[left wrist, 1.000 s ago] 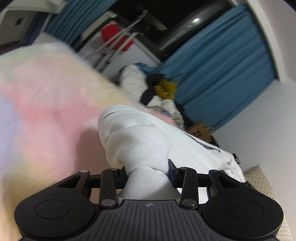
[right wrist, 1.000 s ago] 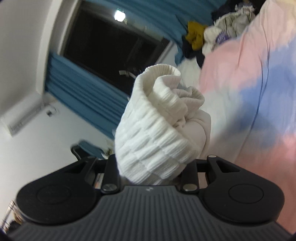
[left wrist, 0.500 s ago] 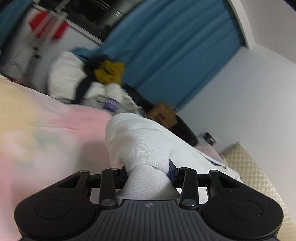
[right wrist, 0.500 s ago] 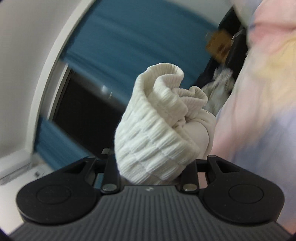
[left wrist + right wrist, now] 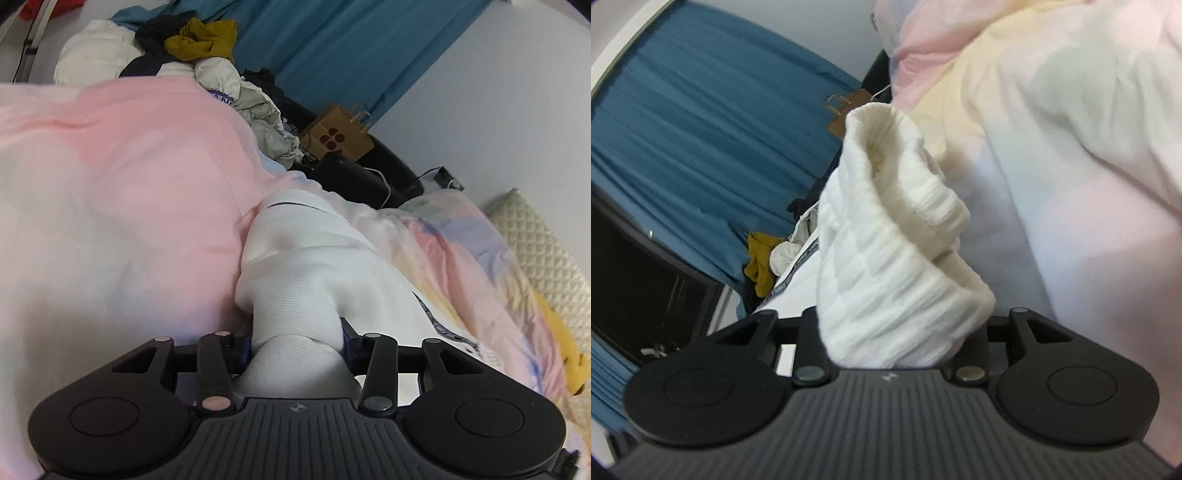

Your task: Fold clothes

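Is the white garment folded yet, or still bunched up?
Bunched, not folded: each end of the white garment is wadded between closed jaws, with a ribbed cuff crumpled in the right gripper.

Left hand-held gripper jaws clamped on white fabric; right hand-held gripper likewise clamped.
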Demonstrator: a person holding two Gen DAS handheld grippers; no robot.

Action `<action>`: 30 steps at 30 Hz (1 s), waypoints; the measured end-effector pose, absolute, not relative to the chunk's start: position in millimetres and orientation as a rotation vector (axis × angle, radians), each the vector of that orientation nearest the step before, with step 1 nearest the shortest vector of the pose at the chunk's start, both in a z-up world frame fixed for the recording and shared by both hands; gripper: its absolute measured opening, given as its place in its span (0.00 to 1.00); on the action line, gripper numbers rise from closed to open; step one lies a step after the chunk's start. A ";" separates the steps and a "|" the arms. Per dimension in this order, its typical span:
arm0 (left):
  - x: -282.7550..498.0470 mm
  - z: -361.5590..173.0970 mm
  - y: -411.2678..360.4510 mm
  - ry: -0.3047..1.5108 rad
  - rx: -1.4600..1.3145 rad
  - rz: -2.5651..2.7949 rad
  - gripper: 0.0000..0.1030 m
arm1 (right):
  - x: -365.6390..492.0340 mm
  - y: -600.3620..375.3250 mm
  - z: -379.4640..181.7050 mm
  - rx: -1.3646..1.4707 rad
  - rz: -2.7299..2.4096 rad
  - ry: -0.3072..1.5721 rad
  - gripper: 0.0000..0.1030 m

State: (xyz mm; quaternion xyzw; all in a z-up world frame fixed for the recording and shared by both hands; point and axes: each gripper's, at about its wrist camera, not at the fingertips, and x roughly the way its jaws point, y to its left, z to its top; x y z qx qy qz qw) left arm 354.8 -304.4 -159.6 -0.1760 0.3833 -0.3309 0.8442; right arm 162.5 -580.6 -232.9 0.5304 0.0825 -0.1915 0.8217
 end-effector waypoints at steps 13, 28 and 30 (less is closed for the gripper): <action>275.8 -56.8 -287.1 0.734 -0.182 -0.656 0.80 | 102.3 -552.0 -165.6 1.039 -0.593 0.303 0.64; 62.4 84.2 -207.3 0.447 -0.021 -0.649 1.00 | -5.3 -446.4 -31.9 0.559 -0.374 0.272 0.64; 38.2 88.0 -196.3 0.439 -0.015 -0.637 1.00 | -18.1 -426.7 -24.6 0.516 -0.357 0.285 0.64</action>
